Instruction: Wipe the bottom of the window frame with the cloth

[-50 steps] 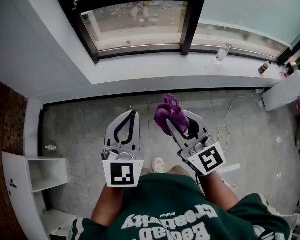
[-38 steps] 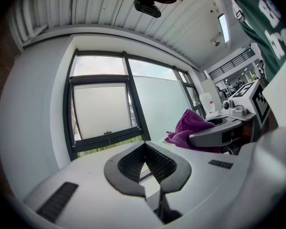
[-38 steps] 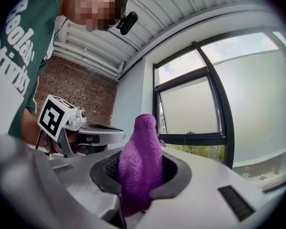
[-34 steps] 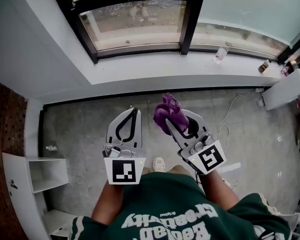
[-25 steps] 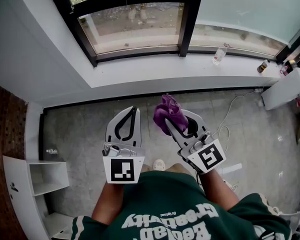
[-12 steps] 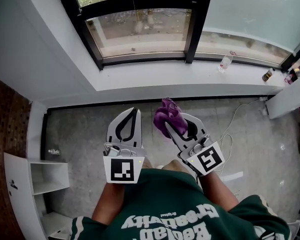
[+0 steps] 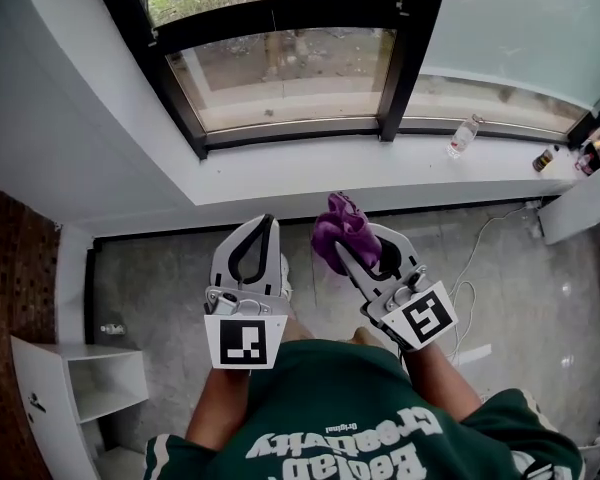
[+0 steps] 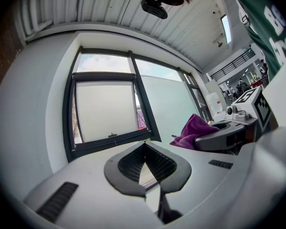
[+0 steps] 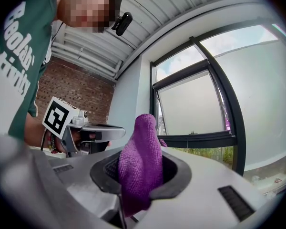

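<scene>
Wipe not begun; both tools hang over the floor, well short of the window.

- Right tongs (image 7: 338, 251): clamped on the purple cloth (image 7: 342, 230). The right gripper view shows the cloth (image 9: 140, 161) bunched upright between the pads, with a wad standing past the tips.
- Left tongs (image 7: 267, 220): tips pressed together, nothing between them, confirmed in the left gripper view (image 8: 144, 146). They sit just beside the right pair, at its 9 o'clock.
- Target: the dark bottom rail of the window frame (image 7: 280, 128), at 12 o'clock from the tongs, beyond the white sill (image 7: 310, 168).

Likely trouble, by my reading:
- The cloth is pinched as a loose bundle. Drag along the rail could pull it out of the pads or roll it aside, leaving hard plastic tips to scrape the frame.
- The sill looks deep, so a long reach may press unevenly and skip the corner near the dark upright (image 7: 400, 68).
- A clear bottle (image 7: 461, 136) lies on the sill at 2 o'clock. A rightward stroke carried too far would knock it.
- A white cable (image 7: 470, 288) loops on the floor at 3 o'clock, a snag for feet on stepping in.
- The idle left tongs could bump the sill edge if they go forward alongside.
</scene>
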Available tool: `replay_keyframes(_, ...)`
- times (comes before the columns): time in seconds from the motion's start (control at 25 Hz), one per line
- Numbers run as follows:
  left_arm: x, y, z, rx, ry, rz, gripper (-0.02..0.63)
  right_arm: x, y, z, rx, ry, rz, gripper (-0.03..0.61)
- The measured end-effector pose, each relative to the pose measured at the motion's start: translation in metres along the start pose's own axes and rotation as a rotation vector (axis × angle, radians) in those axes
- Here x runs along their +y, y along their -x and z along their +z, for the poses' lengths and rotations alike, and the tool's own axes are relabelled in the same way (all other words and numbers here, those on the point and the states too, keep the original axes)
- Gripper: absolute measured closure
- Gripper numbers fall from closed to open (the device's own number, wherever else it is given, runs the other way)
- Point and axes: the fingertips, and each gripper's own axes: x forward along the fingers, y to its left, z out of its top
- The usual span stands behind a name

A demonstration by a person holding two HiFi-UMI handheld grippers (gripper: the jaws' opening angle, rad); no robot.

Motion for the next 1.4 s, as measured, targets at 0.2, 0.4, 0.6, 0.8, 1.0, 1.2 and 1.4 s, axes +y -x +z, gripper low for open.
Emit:
replay_keyframes(0.2,0.065,-0.066,-0.014,-0.011,-0.009,-0.052,0.606,-0.036,-0.082,-0.005,0.015,0.010,-0.035,0.479)
replay_keyframes(0.4,0.136,-0.134,-0.012,-0.063,-0.002,-0.110,0.606,-0.073,-0.172,-0.002,0.040,0.023,-0.072,0.479)
replay_keyframes(0.6,0.192,-0.184,-0.011,-0.091,-0.008,-0.124,0.606,-0.107,-0.237,0.013,0.054,0.074,-0.096,0.479)
replay_keyframes(0.8,0.233,-0.228,-0.029,-0.067,0.016,-0.127,0.606,-0.130,-0.288,0.009,0.078,0.068,-0.110,0.479)
replay_keyframes(1.0,0.260,-0.262,-0.038,-0.067,0.030,-0.141,0.606,-0.149,-0.329,0.005,0.073,0.031,-0.112,0.479)
replay_keyframes(1.2,0.274,-0.286,-0.049,-0.064,0.041,-0.154,0.606,-0.166,-0.350,-0.007,0.080,0.024,-0.130,0.479)
replay_keyframes(1.4,0.298,-0.329,-0.070,-0.022,0.088,-0.172,0.606,-0.193,-0.381,-0.023,0.106,0.004,-0.157,0.479)
